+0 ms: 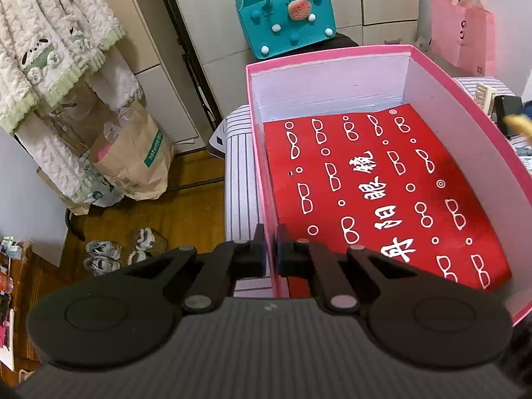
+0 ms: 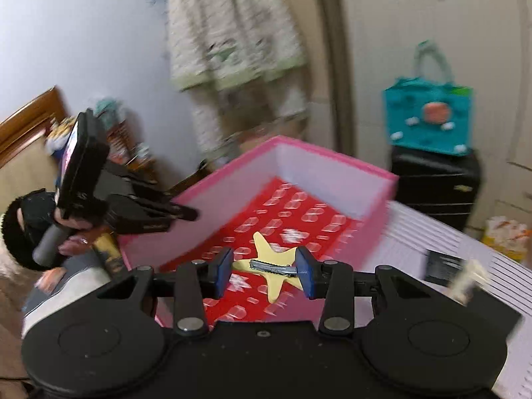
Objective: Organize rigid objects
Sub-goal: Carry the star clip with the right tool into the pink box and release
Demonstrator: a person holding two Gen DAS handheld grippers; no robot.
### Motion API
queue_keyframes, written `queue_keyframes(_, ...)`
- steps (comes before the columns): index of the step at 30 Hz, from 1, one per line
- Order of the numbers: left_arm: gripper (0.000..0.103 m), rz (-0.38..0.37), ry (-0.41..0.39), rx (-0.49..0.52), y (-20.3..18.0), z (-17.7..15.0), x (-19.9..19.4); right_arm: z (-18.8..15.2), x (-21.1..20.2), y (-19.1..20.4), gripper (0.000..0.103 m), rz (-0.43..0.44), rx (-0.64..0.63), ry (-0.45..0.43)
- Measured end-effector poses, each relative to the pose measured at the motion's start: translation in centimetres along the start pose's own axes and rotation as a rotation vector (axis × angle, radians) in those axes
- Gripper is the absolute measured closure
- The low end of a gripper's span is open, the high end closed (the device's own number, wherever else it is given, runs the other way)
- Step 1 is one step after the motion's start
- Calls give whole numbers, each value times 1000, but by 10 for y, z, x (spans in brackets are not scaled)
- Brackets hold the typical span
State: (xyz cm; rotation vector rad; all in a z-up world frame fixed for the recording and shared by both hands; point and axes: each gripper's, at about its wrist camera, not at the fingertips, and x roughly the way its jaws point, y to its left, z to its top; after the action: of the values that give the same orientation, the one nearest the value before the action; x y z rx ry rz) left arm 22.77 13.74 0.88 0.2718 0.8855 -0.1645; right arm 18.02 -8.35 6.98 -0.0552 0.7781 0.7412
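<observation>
Above pink cardboard box (image 2: 335, 161): right tool (image 2: 264, 274) grasping flat yellow star clip (image 2: 271, 274); left tool (image 1: 271, 249) clenched on box wall.

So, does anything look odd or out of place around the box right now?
Nothing spilled or damaged. The left gripper is shut on the pink box's near wall. The right gripper holds a yellow star hair clip, metal clasp facing the camera, above the red printed bag inside the box.
</observation>
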Motion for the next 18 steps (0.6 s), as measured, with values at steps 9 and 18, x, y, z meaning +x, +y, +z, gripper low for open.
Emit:
queue_keyframes(9, 98, -29, -13, -1, -5, -4, -4, 52, 112, -5, 57, -57, 8, 225)
queue_keyframes(18, 96, -56, -27, 10, 0, -4, -2, 79, 182, -19, 56, -113, 48, 313)
